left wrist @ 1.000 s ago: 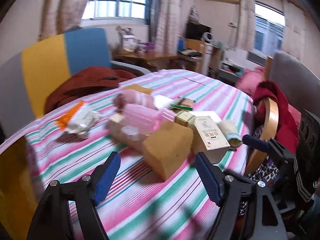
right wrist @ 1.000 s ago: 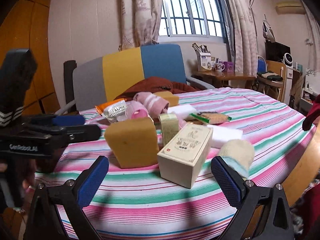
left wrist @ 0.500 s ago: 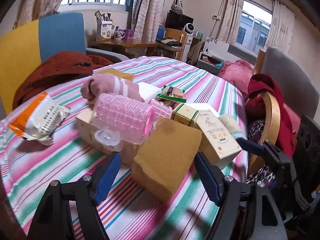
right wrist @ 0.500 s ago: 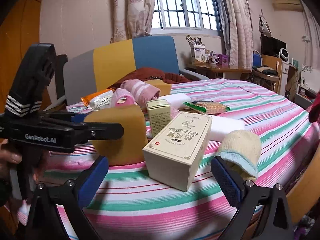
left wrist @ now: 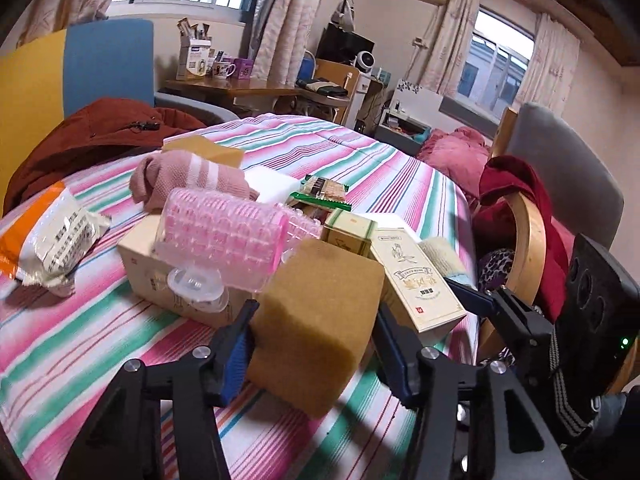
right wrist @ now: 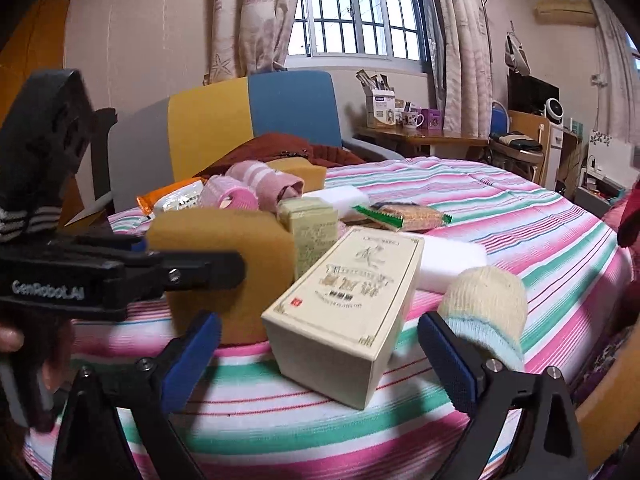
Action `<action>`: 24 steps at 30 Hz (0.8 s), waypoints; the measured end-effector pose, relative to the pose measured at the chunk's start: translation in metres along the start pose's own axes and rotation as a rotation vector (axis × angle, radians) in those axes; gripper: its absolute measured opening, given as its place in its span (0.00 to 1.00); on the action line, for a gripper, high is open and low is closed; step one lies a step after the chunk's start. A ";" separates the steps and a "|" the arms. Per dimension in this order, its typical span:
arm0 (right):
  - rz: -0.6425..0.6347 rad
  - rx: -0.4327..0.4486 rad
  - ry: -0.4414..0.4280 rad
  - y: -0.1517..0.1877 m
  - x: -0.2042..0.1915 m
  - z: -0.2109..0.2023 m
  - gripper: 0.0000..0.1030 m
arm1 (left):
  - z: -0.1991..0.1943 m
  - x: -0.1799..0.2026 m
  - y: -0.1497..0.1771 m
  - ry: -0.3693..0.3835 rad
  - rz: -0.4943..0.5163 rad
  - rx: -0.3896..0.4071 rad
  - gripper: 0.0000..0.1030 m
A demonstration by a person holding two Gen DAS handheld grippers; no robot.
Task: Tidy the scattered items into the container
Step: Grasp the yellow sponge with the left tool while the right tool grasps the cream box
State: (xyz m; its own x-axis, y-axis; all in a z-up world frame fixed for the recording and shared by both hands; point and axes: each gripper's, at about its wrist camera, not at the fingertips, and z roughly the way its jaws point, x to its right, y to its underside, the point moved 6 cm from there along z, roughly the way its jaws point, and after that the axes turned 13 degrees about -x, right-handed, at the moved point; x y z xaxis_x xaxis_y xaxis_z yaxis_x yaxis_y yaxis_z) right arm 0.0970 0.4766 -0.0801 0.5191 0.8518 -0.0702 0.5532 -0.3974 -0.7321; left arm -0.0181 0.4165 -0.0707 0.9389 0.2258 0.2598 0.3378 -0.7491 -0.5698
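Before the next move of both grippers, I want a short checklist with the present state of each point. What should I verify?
1. Brown sponge block sits between the left gripper fingers, which are closing: ok.
2. Left pads pressing firmly on the sponge: cannot tell.
3. Cream printed box lies between the right gripper fingers, which are closing, gaps on both sides: ok.
4. Cream sock beside the right gripper's outer finger; may get caught: not ok.
5. Pink hair roller resting on the carton next to the sponge; may shift: cannot tell.
6. Container for tidying in view: not ok.

Daylight through a barred window [right wrist: 356, 16] with pale curtains [right wrist: 248, 16] — a yellow-and-blue chair [right wrist: 248, 120] below it.
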 end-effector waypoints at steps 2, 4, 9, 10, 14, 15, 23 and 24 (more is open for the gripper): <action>-0.004 0.012 0.023 -0.003 0.001 0.000 0.92 | -0.003 0.000 0.006 -0.001 -0.018 0.005 0.53; -0.013 0.008 0.033 -0.004 0.002 0.002 0.76 | -0.008 -0.001 0.015 -0.001 -0.044 0.014 0.53; -0.003 0.001 0.020 -0.002 0.009 0.004 0.66 | -0.014 0.004 0.026 -0.032 -0.049 0.043 0.55; -0.005 -0.001 0.021 -0.002 0.009 0.004 0.66 | -0.012 0.005 0.025 -0.039 -0.041 0.039 0.56; 0.003 -0.006 0.022 -0.004 0.009 0.006 0.72 | -0.004 0.003 0.020 -0.061 -0.046 0.025 0.61; 0.002 -0.008 0.013 -0.004 0.007 0.006 0.79 | -0.003 0.002 0.018 -0.055 -0.050 0.027 0.61; -0.010 0.000 0.032 -0.004 0.002 0.008 0.65 | -0.002 0.002 0.020 -0.039 -0.065 0.032 0.52; -0.016 -0.002 0.031 -0.004 0.002 0.007 0.65 | -0.003 0.002 0.021 -0.035 -0.073 0.037 0.52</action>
State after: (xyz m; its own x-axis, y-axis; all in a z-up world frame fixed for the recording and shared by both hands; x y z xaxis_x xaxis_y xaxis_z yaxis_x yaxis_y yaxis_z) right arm 0.0908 0.4821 -0.0824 0.5303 0.8469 -0.0377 0.5626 -0.3848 -0.7317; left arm -0.0093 0.3995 -0.0804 0.9132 0.3010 0.2747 0.4071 -0.7066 -0.5788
